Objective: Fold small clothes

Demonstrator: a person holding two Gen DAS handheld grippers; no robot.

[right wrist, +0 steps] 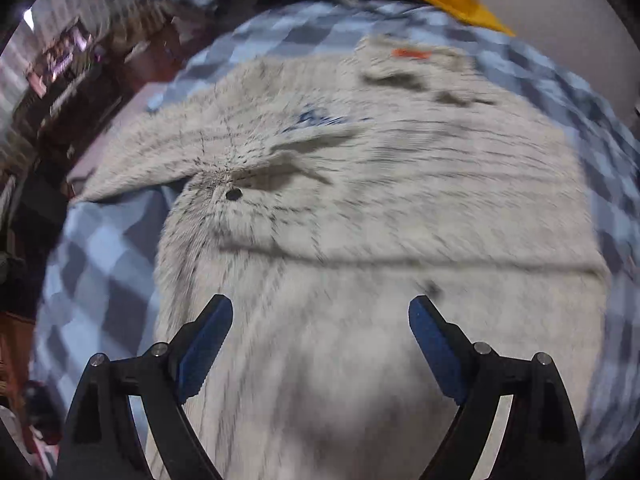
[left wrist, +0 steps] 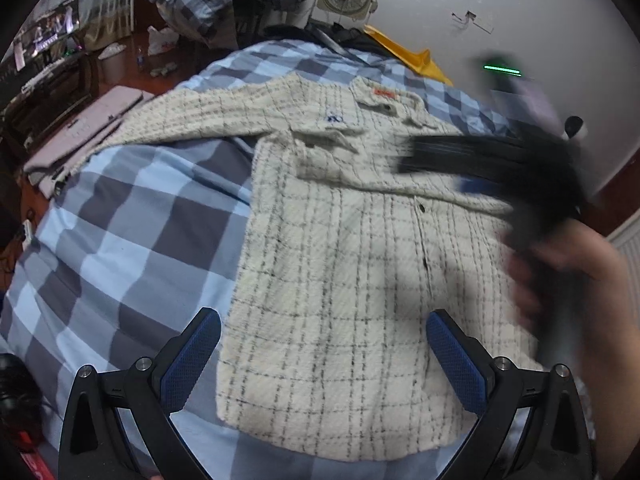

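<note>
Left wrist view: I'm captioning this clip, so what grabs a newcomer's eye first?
A cream checked shirt lies spread front-up across a blue-and-grey checked bedspread, one sleeve reaching toward the bed's left edge. At the right, the right gripper blurs across the shirt, while the open left gripper hangs above the hem.

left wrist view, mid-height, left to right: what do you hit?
Pink laptop → checked bedsheet → cream plaid shirt → the blurred right gripper, over the shirt's right side, with the hand that holds it.
</note>
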